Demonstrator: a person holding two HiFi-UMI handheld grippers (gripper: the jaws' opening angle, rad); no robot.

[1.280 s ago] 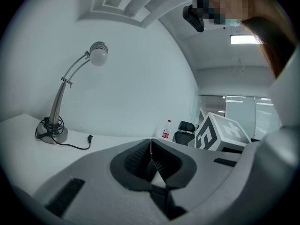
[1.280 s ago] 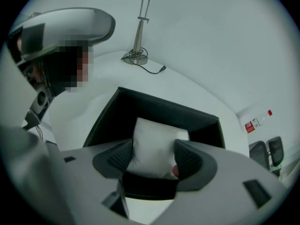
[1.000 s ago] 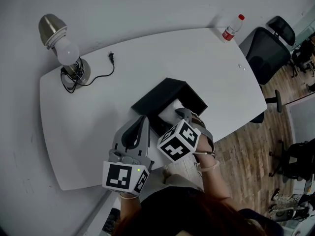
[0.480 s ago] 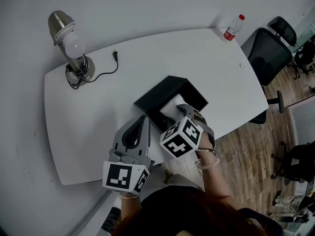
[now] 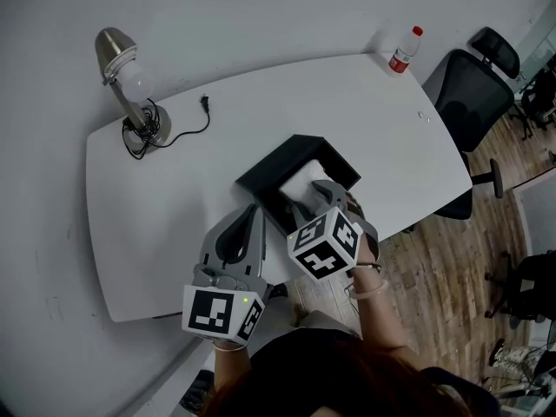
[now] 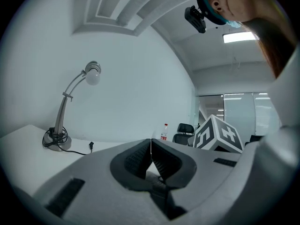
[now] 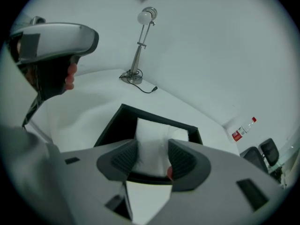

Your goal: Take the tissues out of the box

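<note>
A black open-topped box (image 5: 261, 179) lies on the white table (image 5: 373, 111), near its front edge. A white wad of tissues (image 5: 300, 181) sits in it. My right gripper (image 5: 317, 200) reaches into the box from the near side, and its ribbed pads pinch the tissues (image 7: 152, 135) from both sides, denting them. In the right gripper view the box rim (image 7: 112, 125) frames the wad beyond the gripper (image 7: 153, 149). My left gripper (image 5: 254, 208) hangs just left of the box with its jaws together and nothing held; its tips (image 6: 151, 143) touch.
A silver desk lamp (image 5: 130, 94) with a coiled cord and loose plug (image 5: 204, 102) stands at the table's far left. A red-capped bottle (image 5: 401, 52) stands at the far right corner. Black office chairs (image 5: 465, 94) stand on the wooden floor to the right.
More of the white tissue wad shows above the right gripper than a second ago, and the jaws have drawn in on it. The left gripper has stayed put.
</note>
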